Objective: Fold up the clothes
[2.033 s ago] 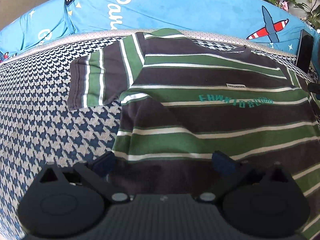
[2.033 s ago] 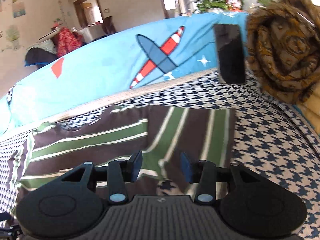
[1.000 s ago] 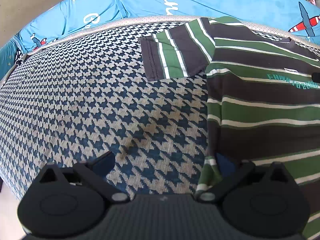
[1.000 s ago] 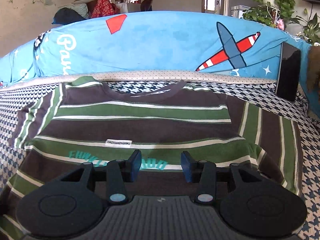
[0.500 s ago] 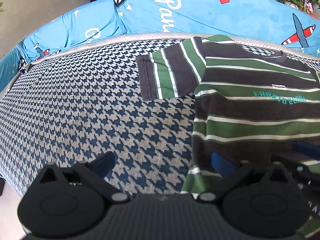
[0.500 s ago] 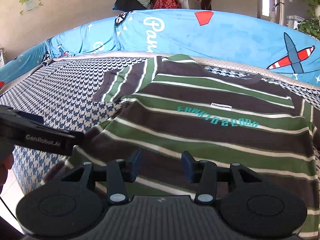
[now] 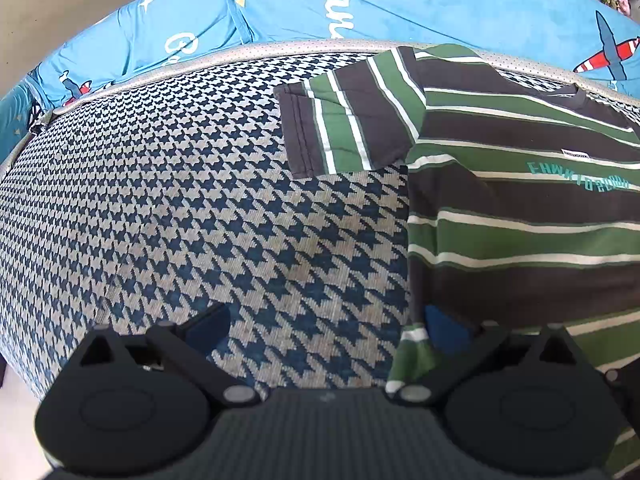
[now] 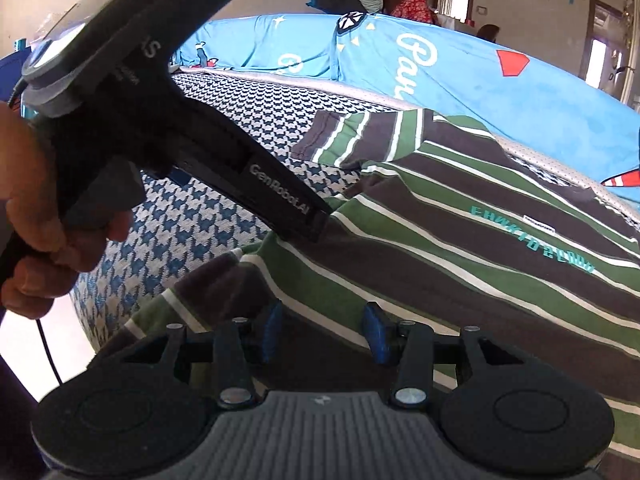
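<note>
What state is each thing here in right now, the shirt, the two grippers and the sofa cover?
Green, dark and white striped T-shirt: spread flat, front up, sleeve out, not yet folded.
Left gripper: open, one finger at the shirt's lower corner.
Right gripper: open over the hem, gripping nothing.
Blue and grey houndstooth cover: smooth under the shirt.

The striped T-shirt (image 7: 520,184) is soft matt knit cloth. Beneath it, the houndstooth cover (image 7: 200,200) looks coarse and woven. Both grippers' bodies are matt black plastic.
</note>
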`<action>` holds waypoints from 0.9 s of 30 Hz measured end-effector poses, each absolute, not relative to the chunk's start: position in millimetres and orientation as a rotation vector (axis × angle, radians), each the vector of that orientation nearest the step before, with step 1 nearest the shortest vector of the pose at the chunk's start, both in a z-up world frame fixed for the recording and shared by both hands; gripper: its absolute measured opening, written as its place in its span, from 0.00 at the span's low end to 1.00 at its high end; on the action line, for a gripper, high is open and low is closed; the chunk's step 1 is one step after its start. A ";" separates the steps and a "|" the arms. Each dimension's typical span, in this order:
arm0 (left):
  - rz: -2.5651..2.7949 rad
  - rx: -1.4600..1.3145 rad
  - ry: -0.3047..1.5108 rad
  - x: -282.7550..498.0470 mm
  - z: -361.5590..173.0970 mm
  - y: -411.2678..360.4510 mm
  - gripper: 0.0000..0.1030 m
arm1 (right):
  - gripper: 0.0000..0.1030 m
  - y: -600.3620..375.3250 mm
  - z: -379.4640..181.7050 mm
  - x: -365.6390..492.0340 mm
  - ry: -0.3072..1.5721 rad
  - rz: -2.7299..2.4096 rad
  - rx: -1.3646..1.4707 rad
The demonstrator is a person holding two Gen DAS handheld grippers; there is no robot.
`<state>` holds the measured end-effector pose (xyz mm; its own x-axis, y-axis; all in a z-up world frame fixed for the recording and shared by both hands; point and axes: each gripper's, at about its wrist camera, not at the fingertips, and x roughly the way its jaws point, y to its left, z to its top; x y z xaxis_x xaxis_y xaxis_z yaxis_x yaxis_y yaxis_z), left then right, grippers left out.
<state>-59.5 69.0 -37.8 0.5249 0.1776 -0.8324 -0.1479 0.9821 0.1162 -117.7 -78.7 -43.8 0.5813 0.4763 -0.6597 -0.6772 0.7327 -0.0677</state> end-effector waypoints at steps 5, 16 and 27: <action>0.193 0.040 1.004 -57.1 -40.5 70.9 1.00 | 0.42 -62.3 -48.5 -136.8 0.607 0.742 -0.427; 0.200 0.039 0.996 -60.8 -35.2 75.0 1.00 | 0.41 -63.1 -39.9 -154.1 0.523 0.784 -0.540; 0.203 0.042 0.996 -58.9 -34.8 73.9 1.00 | 0.40 -58.4 -40.6 -176.8 0.553 1.015 -0.494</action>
<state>-58.9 73.9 -34.8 0.5264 0.1887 -0.8291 -0.1503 0.9804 0.1277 -176.8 -58.4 -40.6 0.4155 0.6485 -0.6378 -0.8877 0.4421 -0.1287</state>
